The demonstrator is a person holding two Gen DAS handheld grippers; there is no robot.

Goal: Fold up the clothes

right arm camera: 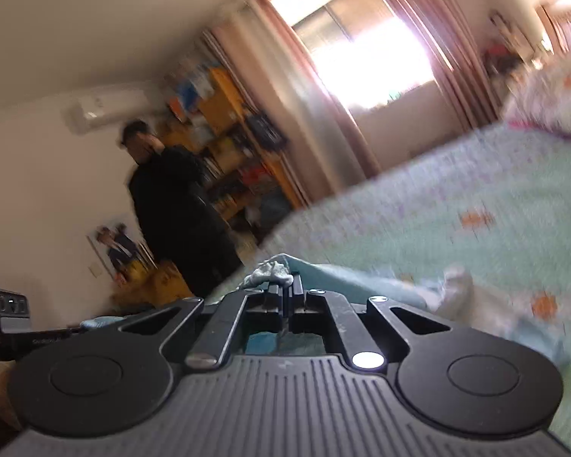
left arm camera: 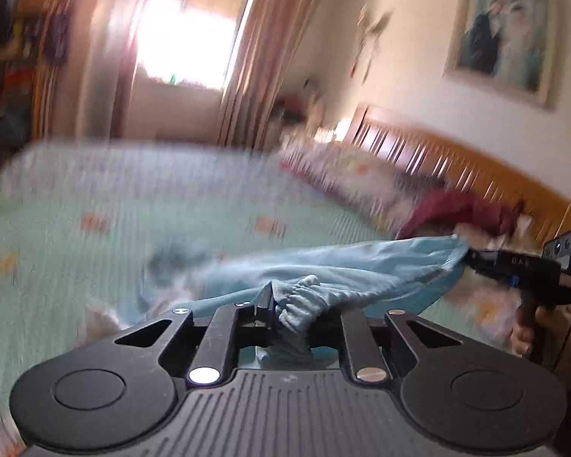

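Left hand-held gripper was what I read first: its jaws were pinched on a bunched, elastic-looking edge of the light blue garment, the cloth crumpled between the pads and trailing down behind them. From that view the garment stretched away to the right, lifted off the bed, to where my right hand-held gripper had its far edge; a hand showed below that gripper on its grip. In the right wrist view the right hand-held gripper had its fingers together on a thin fold of the same blue cloth, a pale crumpled tip poking up just above the fingertips. So both were clamped on the garment, which hung spread between them over the mint-green patterned bedspread. Something white lay on the bed just beyond; I could not tell what it was. Farther back I saw a flowered pillow and a dark red cloth against the slatted wooden headboard. Beyond that were pink curtains round a bright window, a framed picture on the wall, and, in the right view, a person in dark clothes standing before cluttered shelves
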